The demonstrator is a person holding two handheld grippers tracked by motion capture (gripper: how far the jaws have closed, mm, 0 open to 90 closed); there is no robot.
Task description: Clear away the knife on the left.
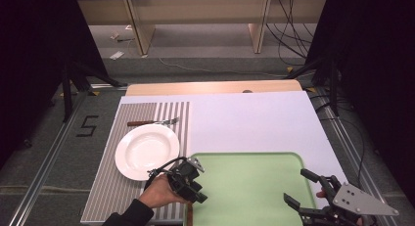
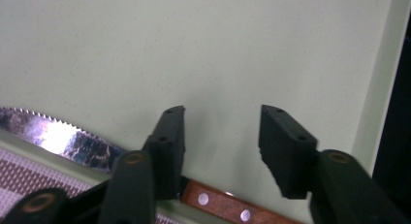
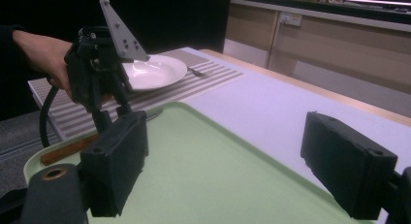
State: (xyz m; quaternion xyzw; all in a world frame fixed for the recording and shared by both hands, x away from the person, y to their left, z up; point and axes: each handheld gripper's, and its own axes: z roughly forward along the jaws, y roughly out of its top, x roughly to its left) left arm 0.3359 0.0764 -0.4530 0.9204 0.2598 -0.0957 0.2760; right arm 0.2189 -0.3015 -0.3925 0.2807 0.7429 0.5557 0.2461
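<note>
**Open fingers above a knife at the tray's edge**

The left gripper [image 2: 220,146] holds its two black fingers [image 2: 167,151] apart, with nothing between them except the pale green floor of the tray [image 2: 203,49]. Under the fingers a knife [image 2: 63,139] lies across the tray's raised rim. Its serrated blade runs to the left, shiny and mottled, and its brown wooden handle [image 2: 228,207] with two metal rivets shows between the fingers at the bottom. A striped mat [image 2: 29,173] is at lower left
</note>
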